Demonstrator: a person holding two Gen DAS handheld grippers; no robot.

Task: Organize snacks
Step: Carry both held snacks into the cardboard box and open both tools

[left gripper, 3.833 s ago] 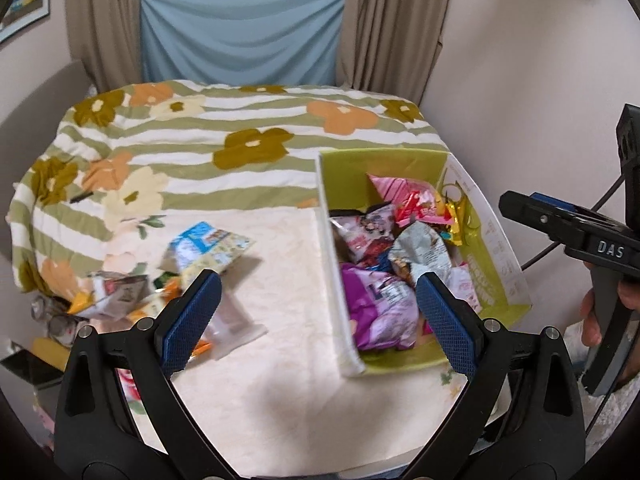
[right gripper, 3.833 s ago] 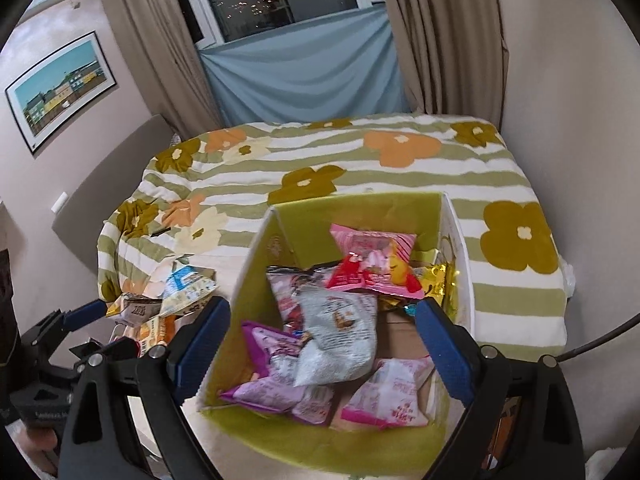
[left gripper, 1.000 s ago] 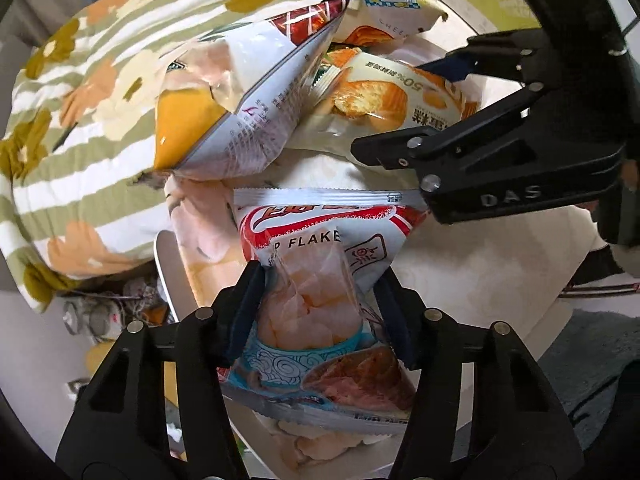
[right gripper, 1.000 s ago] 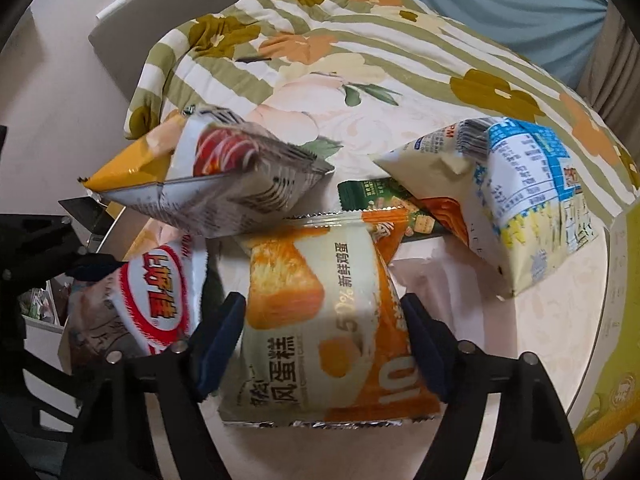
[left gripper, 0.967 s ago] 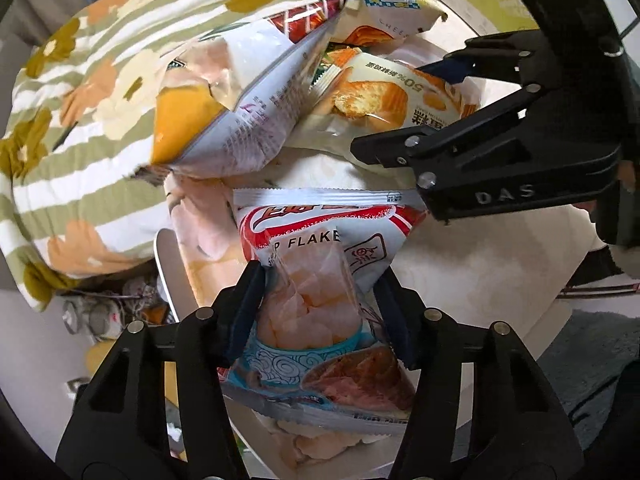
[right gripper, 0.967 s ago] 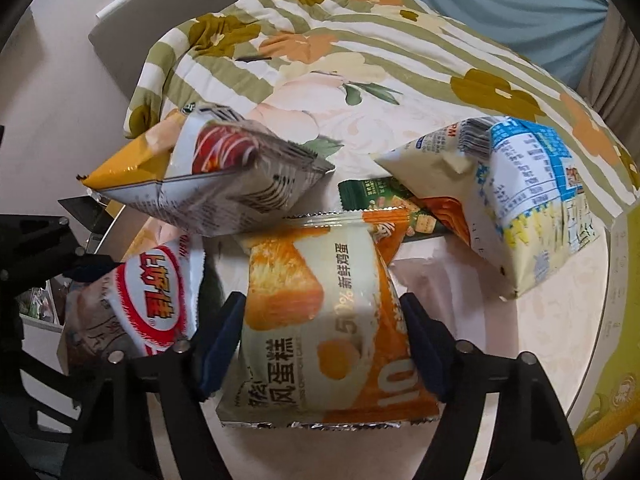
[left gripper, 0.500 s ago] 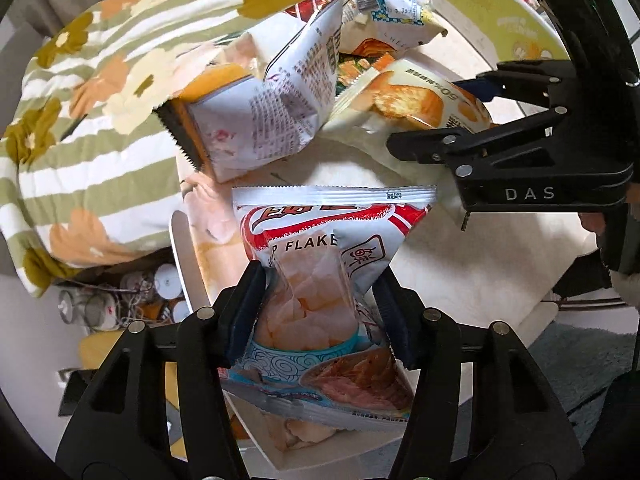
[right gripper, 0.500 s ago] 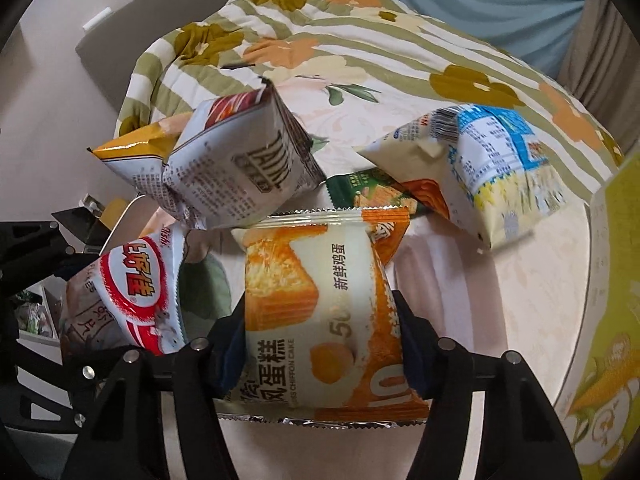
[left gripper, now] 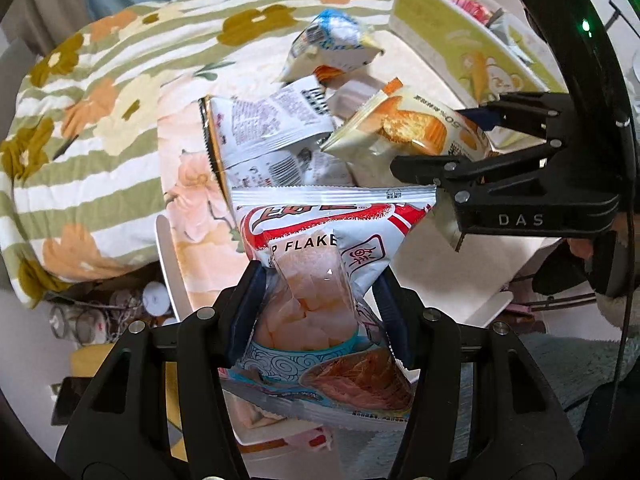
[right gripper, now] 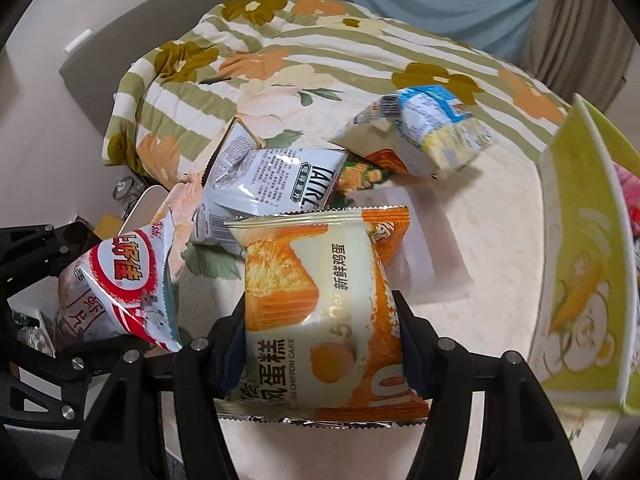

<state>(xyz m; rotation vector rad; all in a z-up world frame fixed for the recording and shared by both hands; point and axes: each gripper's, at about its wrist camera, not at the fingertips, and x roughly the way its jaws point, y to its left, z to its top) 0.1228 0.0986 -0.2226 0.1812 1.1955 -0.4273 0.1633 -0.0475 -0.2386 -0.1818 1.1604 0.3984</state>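
Note:
My left gripper (left gripper: 320, 284) is shut on a red and white shrimp flake bag (left gripper: 320, 256) and holds it lifted off the table. My right gripper (right gripper: 320, 316) is shut on an orange chiffon cake packet (right gripper: 320, 300), also lifted. Each shows in the other view: the cake packet (left gripper: 416, 128) to the right in the left wrist view, the flake bag (right gripper: 120, 280) to the left in the right wrist view. The green snack box (right gripper: 588, 264) stands at the right; it also shows in the left wrist view (left gripper: 460, 44).
A silver-white snack bag (right gripper: 272, 184), a blue and yellow bag (right gripper: 424, 128) and a green packet (right gripper: 360, 176) lie on the cream table (right gripper: 500, 240). A striped flowered bedspread (right gripper: 320, 52) lies behind. Clutter sits on the floor at the left (left gripper: 112, 312).
Both grippers have lifted and drawn back with their bags, swinging right toward the green box. The silver-white bag has tipped over and settled on the table.

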